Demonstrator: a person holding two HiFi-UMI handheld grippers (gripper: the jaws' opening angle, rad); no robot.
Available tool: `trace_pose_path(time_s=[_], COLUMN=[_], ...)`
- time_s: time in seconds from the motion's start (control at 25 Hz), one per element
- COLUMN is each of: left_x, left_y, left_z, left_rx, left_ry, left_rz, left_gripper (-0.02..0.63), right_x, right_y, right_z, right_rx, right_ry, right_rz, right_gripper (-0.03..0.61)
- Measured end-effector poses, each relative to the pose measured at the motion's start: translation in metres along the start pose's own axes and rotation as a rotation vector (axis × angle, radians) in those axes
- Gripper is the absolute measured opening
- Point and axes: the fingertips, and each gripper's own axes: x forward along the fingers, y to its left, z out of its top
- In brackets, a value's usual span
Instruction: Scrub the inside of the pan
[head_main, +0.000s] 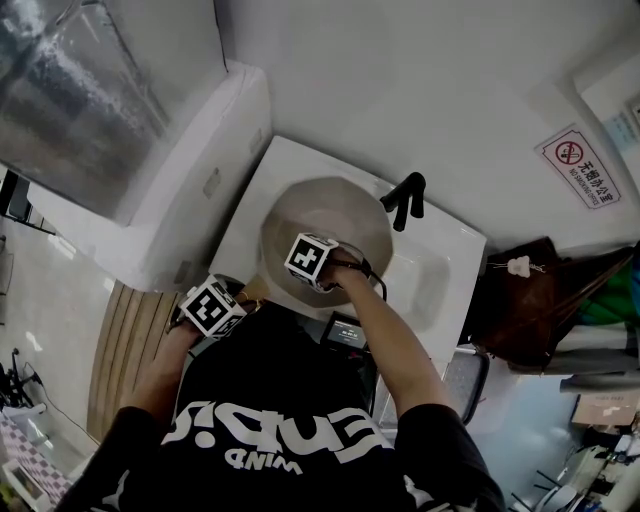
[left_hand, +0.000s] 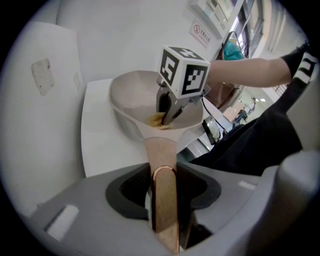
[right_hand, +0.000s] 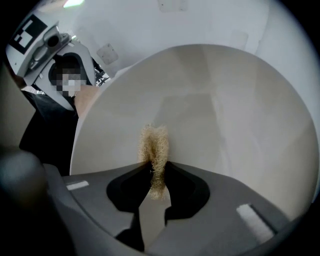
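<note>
Over white sink (head_main: 440, 270), left gripper (left_hand: 164, 175) clamps pan (left_hand: 135, 95) handle (left_hand: 162, 150), right gripper (right_hand: 156, 177) pinches scourer (right_hand: 154, 145); press firmly, circle whole inside

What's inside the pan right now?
The right gripper, clamped on a tan scrubber against the pan wall. The rest looks bare; the patch under the scrubber is covered.
</note>
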Motion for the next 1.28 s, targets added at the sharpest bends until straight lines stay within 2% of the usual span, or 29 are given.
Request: trace_pose_path(time_s=[0.16, 0.52, 0.68, 0.8, 1.0, 1.28], left_x=[0.001, 0.004, 0.004, 0.004, 0.004, 0.004], left_y=[-0.002, -0.001, -0.001, 0.000, 0.001, 0.000], left_z=[-0.004, -0.006, -0.006, -0.007, -0.008, -0.007], left_rx=[-0.020, -0.025, -0.027, -0.031, -0.034, -0.043], left_ry=[0.003, 0.017, 0.018, 0.020, 0.025, 0.023], left_rz=[-0.007, -0.014, -0.014, -0.014, -0.012, -0.014], left_gripper=[0.163, 0.163, 0.163, 0.161, 0.161, 0.161], right_x=[-0.009, -0.014, -0.019, -0.019, -0.028, -0.037], right_y=[-0.007, -0.032, -0.052, -0.061, -0.087, -0.116], right_z=[0.015, 0.041, 0.047, 0.045, 0.041, 0.031], right_rx=[0.029, 0.075, 0.102, 0.131, 0.137, 0.172], right_ry=[-0.072, -0.161, -0.198, -0.201, -0.201, -0.203], right_rz=[-0.018, -0.056, -0.099, -0.113, -0.205, -0.278], right_gripper=[0.075, 0.076, 0.077, 0.075, 0.075, 0.075])
